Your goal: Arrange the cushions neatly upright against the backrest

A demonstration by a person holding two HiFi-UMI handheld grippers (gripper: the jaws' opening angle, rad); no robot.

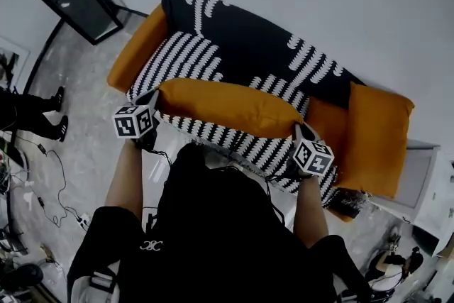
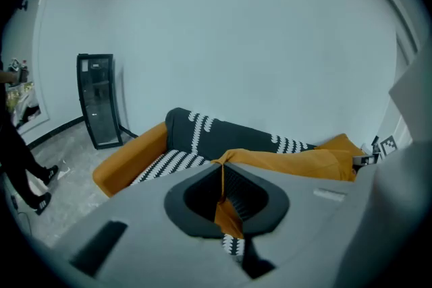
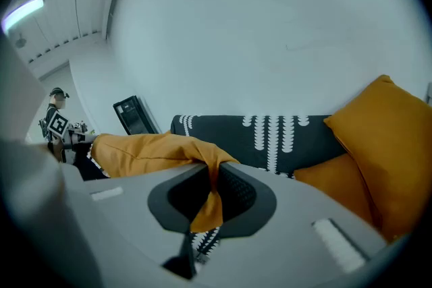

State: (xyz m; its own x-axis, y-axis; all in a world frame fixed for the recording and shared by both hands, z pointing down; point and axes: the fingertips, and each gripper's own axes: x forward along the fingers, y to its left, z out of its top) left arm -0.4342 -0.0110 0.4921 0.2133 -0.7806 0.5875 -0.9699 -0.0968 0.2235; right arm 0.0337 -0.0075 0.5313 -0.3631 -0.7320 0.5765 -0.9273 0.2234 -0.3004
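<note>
A long orange cushion [image 1: 227, 106] hangs lengthwise over the front of the sofa seat [image 1: 181, 57], held by its two ends. My left gripper [image 1: 156, 103] is shut on its left corner; in the left gripper view the orange fabric [image 2: 223, 202] is pinched between the closed jaws. My right gripper [image 1: 301, 128] is shut on the right corner, where the fabric [image 3: 210, 202] is clamped the same way. A second orange cushion [image 1: 376, 138] stands upright at the sofa's right end. The black-and-white backrest [image 1: 262, 46] lies behind the held cushion.
The sofa has orange armrests [image 1: 135, 46]. A black framed panel [image 1: 74, 0] leans on the wall at the far left. Cables [image 1: 42, 181] trail over the floor, and a bystander's feet [image 1: 53, 120] stand there. A white side table [image 1: 418, 174] adjoins the sofa's right end.
</note>
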